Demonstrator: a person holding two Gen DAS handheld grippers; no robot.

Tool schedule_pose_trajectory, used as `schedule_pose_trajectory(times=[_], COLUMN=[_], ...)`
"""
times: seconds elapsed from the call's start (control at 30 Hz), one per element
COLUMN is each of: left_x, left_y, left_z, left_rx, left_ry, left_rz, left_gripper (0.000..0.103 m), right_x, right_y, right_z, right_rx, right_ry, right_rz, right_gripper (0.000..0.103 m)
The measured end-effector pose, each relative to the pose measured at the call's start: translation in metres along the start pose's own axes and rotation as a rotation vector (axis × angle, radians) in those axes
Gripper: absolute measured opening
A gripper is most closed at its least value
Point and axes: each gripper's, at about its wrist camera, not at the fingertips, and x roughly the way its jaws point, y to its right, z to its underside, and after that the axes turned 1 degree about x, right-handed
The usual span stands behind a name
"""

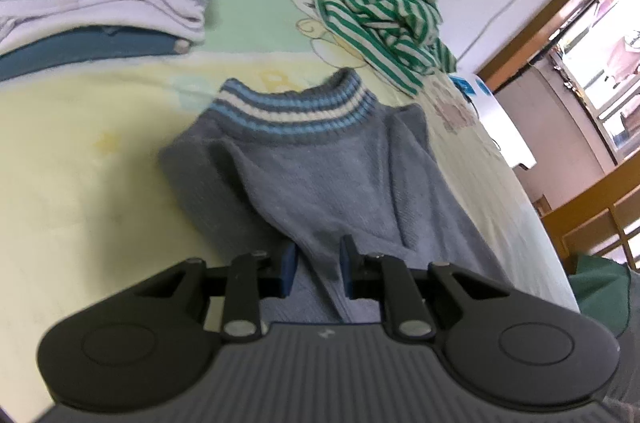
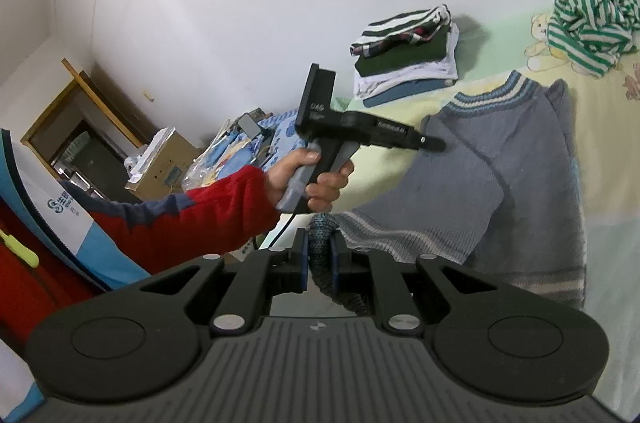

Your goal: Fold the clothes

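Now I'm mid-fold: my left gripper pinches the grey sweater lying on the bed, my right gripper clamps its hem. Next, I judge, both lift towards the collar.

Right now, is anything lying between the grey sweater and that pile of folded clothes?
Nothing visible. Only bare bedsheet lies between the grey sweater and the folded pile. The crumpled striped shirt sits off to the other side.

The sweater is coarse grey knit wool; the bedsheet smooth printed cotton; each claw matt black plastic.
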Motion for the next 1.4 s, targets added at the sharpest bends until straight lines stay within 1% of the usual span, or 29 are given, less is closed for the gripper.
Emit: schedule_pose_trajectory(times=[0.1, 0.17, 0.33, 0.5, 0.6, 0.67, 0.77, 0.83, 0.9, 1.0, 1.03, 1.13, 1.2, 1.27, 1.33, 1.37, 1.4], left_x=[0.000, -0.004, -0.004, 0.001, 0.002, 0.001, -0.004, -0.006, 0.001, 0.012, 0.012, 0.008, 0.006, 0.004, 0.002, 0.002, 0.001], left_y=[0.002, 0.008, 0.022, 0.022, 0.026, 0.030, 0.038, 0.042, 0.040, 0.037, 0.036, 0.034, 0.034, 0.034, 0.033, 0.032, 0.032], left_z=[0.003, 0.006, 0.020, 0.023, 0.020, 0.017, 0.011, 0.009, 0.011, 0.017, 0.019, 0.019, 0.018, 0.016, 0.014, 0.012, 0.011], left_rx=[0.034, 0.087, 0.233, 0.254, 0.277, 0.296, 0.321, 0.329, 0.333, 0.331, 0.334, 0.330, 0.340, 0.347, 0.347, 0.347, 0.346], left_ry=[0.014, 0.033, 0.026, 0.023, 0.029, 0.038, 0.066, 0.076, 0.057, 0.021, 0.029, 0.030, 0.027, 0.030, 0.038, 0.042, 0.046], left_rz=[-0.035, -0.057, -0.131, -0.143, -0.148, -0.149, -0.137, -0.131, -0.139, -0.149, -0.147, -0.137, -0.143, -0.149, -0.149, -0.149, -0.148], left_gripper=[0.004, 0.001, 0.000, 0.000, 0.000, 0.000, 0.000, 0.000, 0.000, 0.001, 0.001, 0.003, 0.008, 0.010, 0.018, 0.026, 0.028], right_x=[0.006, 0.011, 0.028, 0.043, 0.050, 0.053, 0.048, 0.041, 0.038, 0.043, 0.048, 0.064, 0.071, 0.077, 0.082, 0.081, 0.076], right_y=[-0.003, -0.004, 0.002, 0.005, 0.007, 0.006, 0.000, -0.006, -0.011, -0.015, -0.014, -0.008, -0.003, 0.004, 0.012, 0.013, 0.011], right_z=[0.010, 0.018, 0.040, 0.054, 0.059, 0.060, 0.052, 0.047, 0.044, 0.050, 0.056, 0.074, 0.083, 0.089, 0.093, 0.092, 0.088], right_rx=[-0.004, -0.016, -0.034, -0.079, -0.071, -0.091, -0.109, -0.137, -0.164, -0.202, -0.213, -0.220, -0.205, -0.194, -0.167, -0.155, -0.149], right_ry=[-0.037, -0.071, -0.170, -0.255, -0.272, -0.275, -0.256, -0.241, -0.236, -0.272, -0.298, -0.378, -0.405, -0.428, -0.466, -0.472, -0.467], right_rz=[0.010, 0.027, 0.075, 0.116, 0.106, 0.113, 0.103, 0.113, 0.131, 0.155, 0.168, 0.199, 0.209, 0.215, 0.213, 0.199, 0.169], right_gripper=[0.011, 0.011, 0.011, 0.011, 0.011, 0.011, 0.011, 0.011, 0.011, 0.011, 0.011, 0.011, 0.011, 0.012, 0.016, 0.017, 0.017])
